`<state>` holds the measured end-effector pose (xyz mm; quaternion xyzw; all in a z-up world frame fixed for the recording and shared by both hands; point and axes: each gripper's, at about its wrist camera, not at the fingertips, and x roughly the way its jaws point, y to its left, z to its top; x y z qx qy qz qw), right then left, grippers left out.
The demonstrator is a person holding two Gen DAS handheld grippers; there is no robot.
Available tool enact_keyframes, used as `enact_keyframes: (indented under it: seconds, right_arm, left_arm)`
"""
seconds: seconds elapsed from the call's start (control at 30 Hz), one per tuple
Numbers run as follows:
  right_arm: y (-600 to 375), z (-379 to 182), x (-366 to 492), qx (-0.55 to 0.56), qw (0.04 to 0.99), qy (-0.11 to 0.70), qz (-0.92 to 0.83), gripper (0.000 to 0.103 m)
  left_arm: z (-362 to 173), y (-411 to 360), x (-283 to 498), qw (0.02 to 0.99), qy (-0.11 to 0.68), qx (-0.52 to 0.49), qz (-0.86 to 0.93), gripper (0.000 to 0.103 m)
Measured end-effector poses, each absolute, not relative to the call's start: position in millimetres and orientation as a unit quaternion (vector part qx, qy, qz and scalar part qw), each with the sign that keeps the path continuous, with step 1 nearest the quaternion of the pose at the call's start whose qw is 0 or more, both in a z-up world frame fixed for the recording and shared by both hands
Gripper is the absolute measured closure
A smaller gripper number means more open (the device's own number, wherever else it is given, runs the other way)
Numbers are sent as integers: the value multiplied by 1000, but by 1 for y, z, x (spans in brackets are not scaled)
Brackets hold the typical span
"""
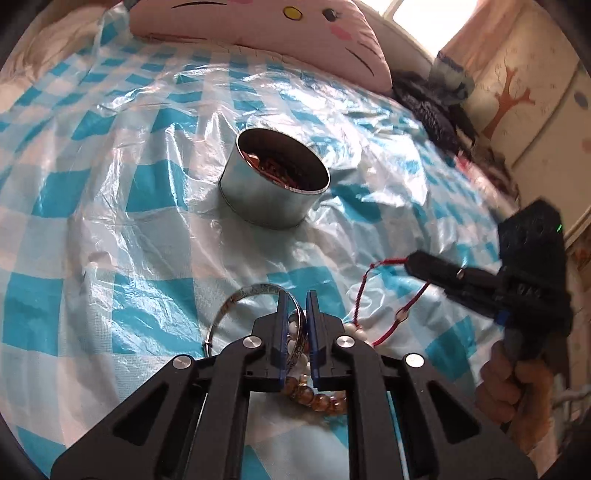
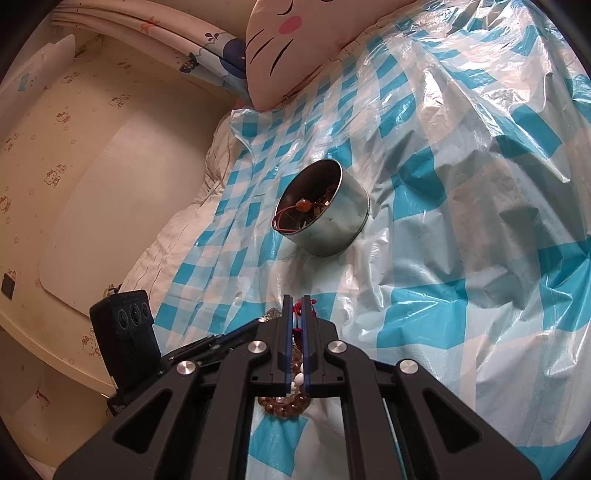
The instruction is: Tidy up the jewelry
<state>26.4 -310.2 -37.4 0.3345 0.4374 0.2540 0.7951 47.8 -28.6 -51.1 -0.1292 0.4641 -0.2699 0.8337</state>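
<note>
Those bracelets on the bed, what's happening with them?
A person is tidying jewelry with a gripper in each hand. The left gripper has its jaws closed around a silver bangle. The right gripper pinches a red string bracelet, part of it lifted off the checkered plastic sheet. A brown bead bracelet and some white beads lie under them. The round metal tin farther back already has jewelry inside.

Bed w/ blue-white checked plastic sheet [image 1: 110, 192] carries a round metal tin [image 1: 271, 188] mid-sheet, pink cat-face pillow [image 1: 258, 22] well beyond tin, silver bangle [image 1: 236, 299], red cord bracelet [image 1: 365, 288] & amber bead bracelet [image 1: 317, 402] on tin's near side.
</note>
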Motion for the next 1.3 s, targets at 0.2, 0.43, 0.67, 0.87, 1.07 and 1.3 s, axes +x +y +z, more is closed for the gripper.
enact_keyframes:
  seconds: [0.2,0.43,0.67,0.87,1.07,1.3]
  right_arm:
    - [-313,-33,24,339,799,422,261,98]
    - [-315,-32,24,337,803,422,253,98]
    - [-313,-34,25,337,798,429,257,98]
    - [-313,-33,25,336,801,425,256,98]
    - [-320,-21,18,342,815,387,263,98]
    - [-331,-6,13,358,829,335,269,98]
  left_arm:
    - [-44,-3,51,828,438,-213,-278,96]
    - [-51,-26,47,847,464,-107,-236,89]
    - [-74,-46,64,853,495,7,-166,60]
    - [-75,-68,53,860,472,109,-162,99]
    - [-42,-27,51,874,437,-40,-208,99]
    - [-21,-13,46,875,393,-132,-249,99]
